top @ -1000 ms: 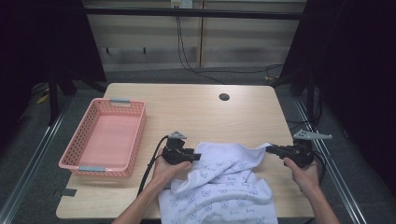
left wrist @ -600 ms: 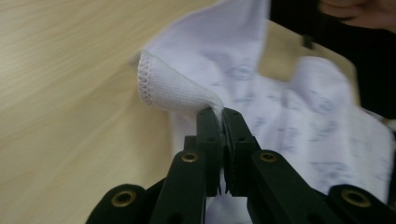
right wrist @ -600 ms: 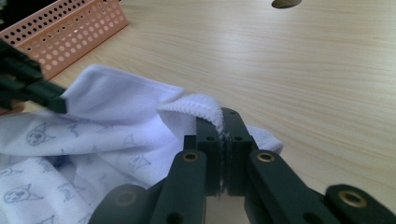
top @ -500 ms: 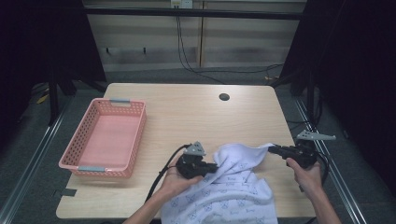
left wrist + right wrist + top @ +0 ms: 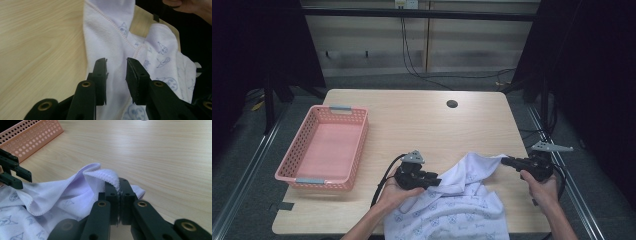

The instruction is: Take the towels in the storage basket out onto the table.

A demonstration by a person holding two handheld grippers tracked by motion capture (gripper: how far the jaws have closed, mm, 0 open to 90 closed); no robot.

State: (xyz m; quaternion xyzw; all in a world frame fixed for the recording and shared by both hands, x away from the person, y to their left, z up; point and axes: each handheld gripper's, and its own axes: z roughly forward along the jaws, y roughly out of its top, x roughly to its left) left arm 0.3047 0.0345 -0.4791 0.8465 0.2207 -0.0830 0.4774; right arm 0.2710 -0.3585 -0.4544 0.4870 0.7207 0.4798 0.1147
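Left gripper (image 5: 438,181) has slid right, low centre, jaws just reopened narrowly over the cloth (image 5: 462,200); right gripper (image 5: 507,161) stays pinching the cloth corner on the desk (image 5: 422,120)

We saw a white cloth (image 5: 457,205) printed with small blue figures, lying crumpled at the lower centre of the high view. Its lower part hung past the near table edge. One hemmed corner rose toward the right of the frame, lifted and folded over itself.
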